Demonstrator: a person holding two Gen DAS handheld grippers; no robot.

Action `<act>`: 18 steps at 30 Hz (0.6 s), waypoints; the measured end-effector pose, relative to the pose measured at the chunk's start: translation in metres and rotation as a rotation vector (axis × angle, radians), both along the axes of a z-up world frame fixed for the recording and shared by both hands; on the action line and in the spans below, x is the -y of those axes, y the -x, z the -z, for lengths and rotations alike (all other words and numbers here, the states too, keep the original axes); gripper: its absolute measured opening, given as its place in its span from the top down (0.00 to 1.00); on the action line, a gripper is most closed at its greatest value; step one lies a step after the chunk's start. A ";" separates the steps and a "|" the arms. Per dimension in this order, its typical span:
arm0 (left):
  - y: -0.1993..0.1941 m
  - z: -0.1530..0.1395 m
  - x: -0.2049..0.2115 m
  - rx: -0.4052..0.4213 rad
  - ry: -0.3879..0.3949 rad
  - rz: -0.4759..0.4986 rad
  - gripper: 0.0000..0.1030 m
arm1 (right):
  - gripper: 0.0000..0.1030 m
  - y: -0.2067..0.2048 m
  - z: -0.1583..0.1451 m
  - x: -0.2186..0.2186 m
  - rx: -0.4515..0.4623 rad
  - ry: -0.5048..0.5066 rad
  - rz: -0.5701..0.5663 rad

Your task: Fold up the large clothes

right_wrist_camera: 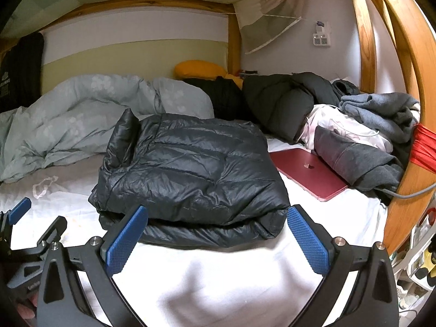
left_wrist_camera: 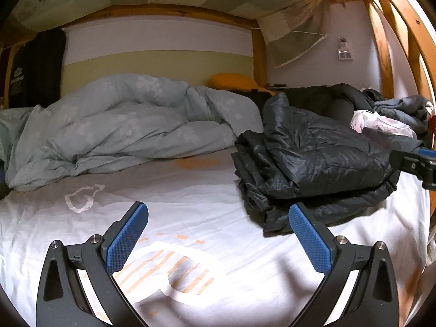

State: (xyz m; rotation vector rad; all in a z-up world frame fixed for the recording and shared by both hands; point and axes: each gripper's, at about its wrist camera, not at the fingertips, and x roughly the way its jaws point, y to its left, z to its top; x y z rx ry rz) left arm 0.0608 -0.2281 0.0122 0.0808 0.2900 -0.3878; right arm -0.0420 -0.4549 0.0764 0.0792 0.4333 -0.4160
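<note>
Lying folded, black puffer jacket (right_wrist_camera: pixel 190 169) just ahead of spread right gripper (right_wrist_camera: pixel 217 235)

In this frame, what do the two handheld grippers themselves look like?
Both match: the left gripper and right gripper each have two matte black plastic arms with triangular cut-outs and round silver pins at the joints. Each finger carries a blue pad with a fine diamond-grid texture. No cables or sleeves show.
</note>
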 end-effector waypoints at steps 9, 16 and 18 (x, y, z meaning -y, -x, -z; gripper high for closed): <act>-0.003 0.001 -0.004 -0.017 0.024 -0.001 0.00 | 0.01 -0.003 0.001 -0.003 -0.012 0.031 -0.003; -0.004 0.000 -0.005 -0.022 0.039 -0.004 0.00 | 0.01 -0.005 0.002 -0.005 -0.017 0.039 -0.005; -0.004 0.000 -0.005 -0.022 0.041 -0.004 0.00 | 0.01 -0.005 0.002 -0.005 -0.018 0.038 -0.004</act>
